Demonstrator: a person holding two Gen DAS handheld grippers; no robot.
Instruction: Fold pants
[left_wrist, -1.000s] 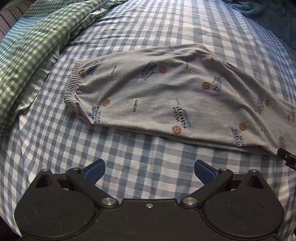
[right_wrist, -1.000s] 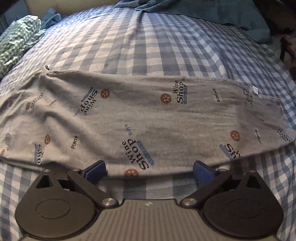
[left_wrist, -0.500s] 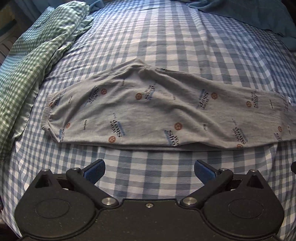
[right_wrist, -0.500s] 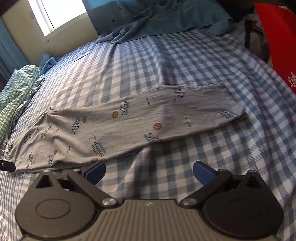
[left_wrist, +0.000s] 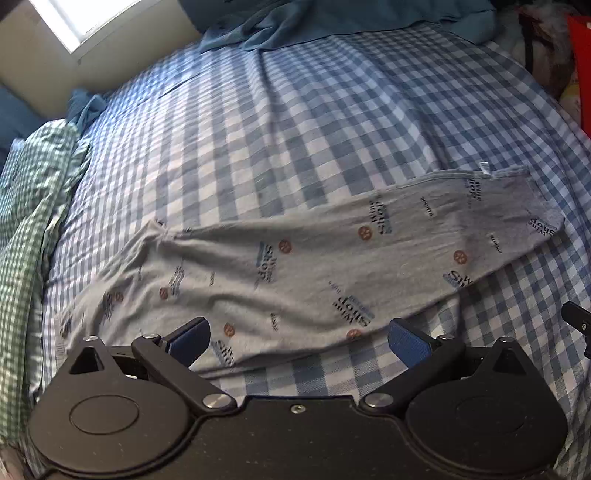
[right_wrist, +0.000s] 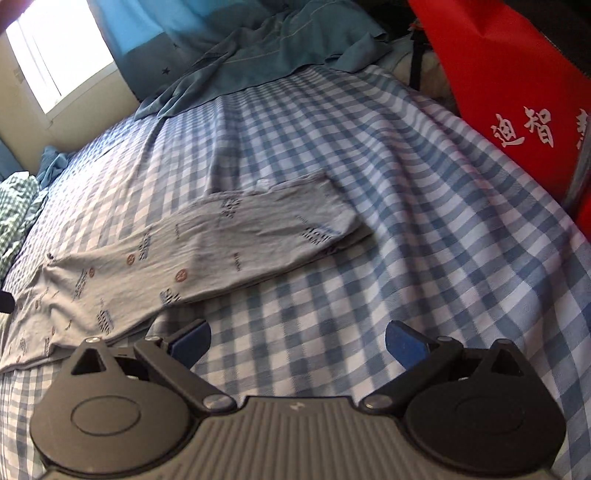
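Grey printed pants (left_wrist: 314, 266), folded lengthwise into one long strip, lie flat on a bed (left_wrist: 295, 122) covered in blue-and-white check; the strip runs diagonally, its far end up and to the right in both views (right_wrist: 207, 251). Left gripper (left_wrist: 299, 338): jaws wide apart and holding nothing; its blue left fingertip (left_wrist: 190, 338) sits over the near edge of the pants, its right fingertip (left_wrist: 408, 341) over bare sheet just beside that edge. Right gripper (right_wrist: 297, 339): jaws wide apart and empty, over bare sheet just beside the near edge of the pants. A green checked cloth (left_wrist: 26, 206) is bunched along the left side of the bed; a rumpled blue cloth (right_wrist: 266, 48) lies at the far end beneath a bright window (right_wrist: 55, 55); a red bag with white characters (right_wrist: 517, 96) stands at the right.
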